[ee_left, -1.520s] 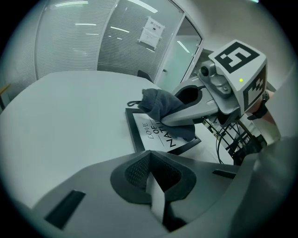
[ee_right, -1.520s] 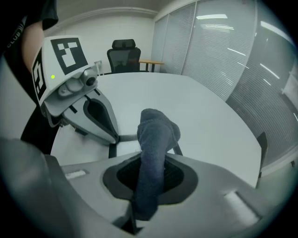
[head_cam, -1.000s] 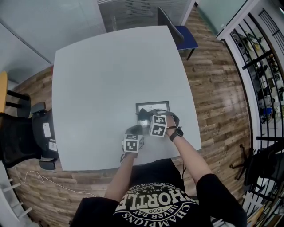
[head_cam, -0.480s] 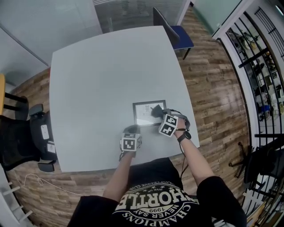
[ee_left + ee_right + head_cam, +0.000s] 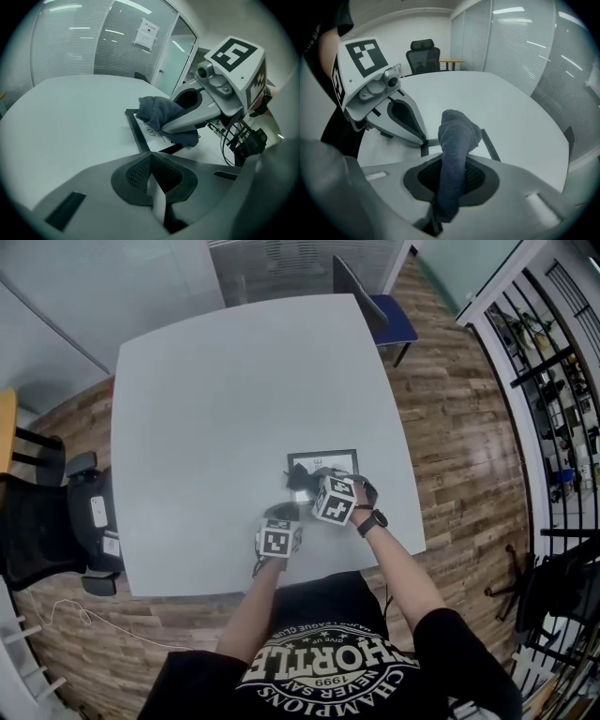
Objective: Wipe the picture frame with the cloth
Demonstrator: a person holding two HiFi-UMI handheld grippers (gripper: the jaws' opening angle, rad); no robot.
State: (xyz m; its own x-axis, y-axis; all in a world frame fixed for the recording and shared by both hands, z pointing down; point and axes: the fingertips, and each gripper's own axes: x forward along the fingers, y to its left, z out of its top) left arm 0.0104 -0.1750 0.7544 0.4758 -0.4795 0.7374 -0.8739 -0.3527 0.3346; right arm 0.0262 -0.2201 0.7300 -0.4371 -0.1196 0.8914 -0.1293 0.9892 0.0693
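- The picture frame [image 5: 332, 461] lies flat on the near right part of the white table [image 5: 216, 399], its far edge and right side showing clear.
- The dark cloth [image 5: 457, 133] sits bunched on the frame's left part, towards its near left corner. Half a second ago it was over the frame's right side, with the left part and middle of the glass bare, so it has crossed back leftward to about where it was a second ago.
- The right gripper [image 5: 166, 127] is clamped on the cloth: its own view shows the fabric pinched between the jaws and standing up ahead of them in a rounded wad.
- This gripper's marker cube has moved left with the cloth and now covers the frame's near right portion in the head view.
- The left gripper [image 5: 423, 138] has its jaws pressed together with nothing between them. Its tips are at the frame's near left corner, just beside the cloth, much as in both earlier frames.
- The frame itself keeps its place on the table.
- A watch [image 5: 373, 519] is on the person's right wrist.
- A black office chair [image 5: 47, 521] stands at the table's left, a blue chair [image 5: 380, 310] at its far right corner, both on wood floor [image 5: 450, 427].
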